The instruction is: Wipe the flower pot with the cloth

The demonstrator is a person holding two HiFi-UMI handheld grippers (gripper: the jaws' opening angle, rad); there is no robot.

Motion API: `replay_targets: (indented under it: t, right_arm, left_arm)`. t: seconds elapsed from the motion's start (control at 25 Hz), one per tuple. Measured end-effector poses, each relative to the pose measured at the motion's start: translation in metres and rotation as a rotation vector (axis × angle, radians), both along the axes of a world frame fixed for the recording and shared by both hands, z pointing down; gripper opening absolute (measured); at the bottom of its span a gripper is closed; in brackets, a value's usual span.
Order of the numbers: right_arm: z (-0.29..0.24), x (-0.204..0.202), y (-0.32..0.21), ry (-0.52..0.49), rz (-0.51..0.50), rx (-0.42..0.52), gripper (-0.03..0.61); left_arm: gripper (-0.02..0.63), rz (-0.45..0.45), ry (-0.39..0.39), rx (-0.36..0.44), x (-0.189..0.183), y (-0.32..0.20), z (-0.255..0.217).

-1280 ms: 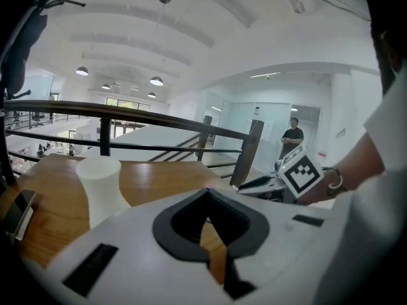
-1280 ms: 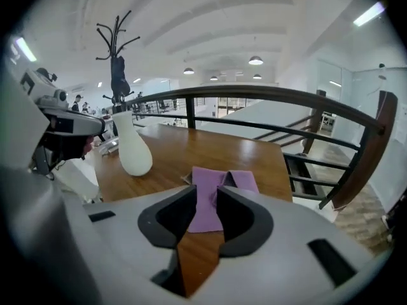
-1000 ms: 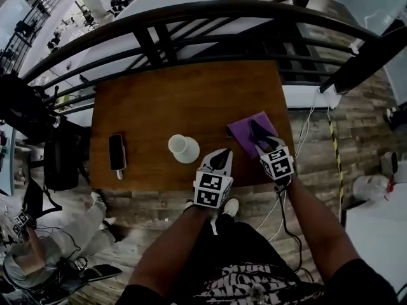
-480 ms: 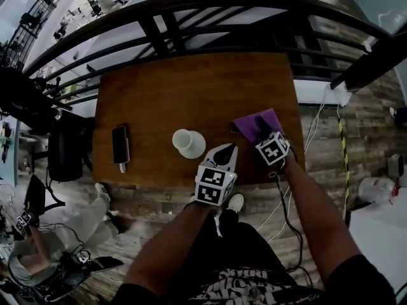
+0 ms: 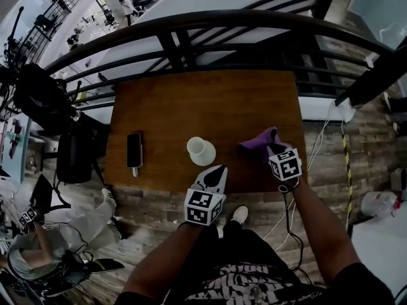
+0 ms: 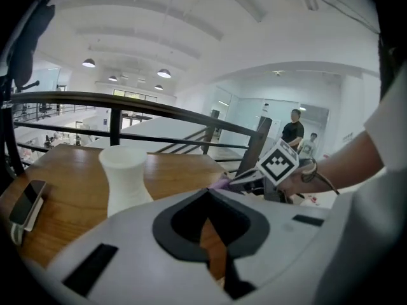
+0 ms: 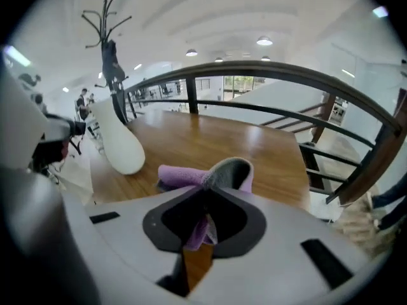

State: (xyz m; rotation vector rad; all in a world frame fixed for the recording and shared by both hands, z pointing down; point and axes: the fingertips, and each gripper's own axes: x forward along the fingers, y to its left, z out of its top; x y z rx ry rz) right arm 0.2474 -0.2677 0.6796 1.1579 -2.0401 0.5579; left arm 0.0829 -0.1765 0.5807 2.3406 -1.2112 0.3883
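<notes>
- My left fingers (image 6: 168, 234) are pressed together and empty, at the near edge of the table (image 5: 210, 103).
- My right fingers (image 7: 245, 227) have just been closing and pinch the cloth (image 5: 257, 142), which is bunched up.
- The pot (image 5: 201, 151) stands upright just ahead of the left fingers and to the left of the cloth, apart from both.

On my table (image 5: 210, 100) the phone (image 5: 133, 150) lies left, flower pot (image 5: 201, 150) mid-table, cloth (image 5: 257, 146) right of it (in the jaws of my right gripper (image 5: 271, 147)). My left gripper (image 5: 219, 169) sits just before the pot; railing (image 5: 210, 24) behind the table.
</notes>
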Motion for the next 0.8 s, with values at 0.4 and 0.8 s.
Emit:
replay_targets:
  t: [0.4,0.8]
  right_arm:
    - [-0.091,-0.107,0.004,-0.230,-0.039,0.074,0.031]
    - [-0.072,-0.177,0.017,-0.069,-0.185,0.067,0.031]
  left_arm:
    - [0.002,-0.161,-0.012,-0.018,-0.114,0.008,0.003]
    - [0.002,-0.141,-0.058,-0.008,-0.148,-0.035,0.015]
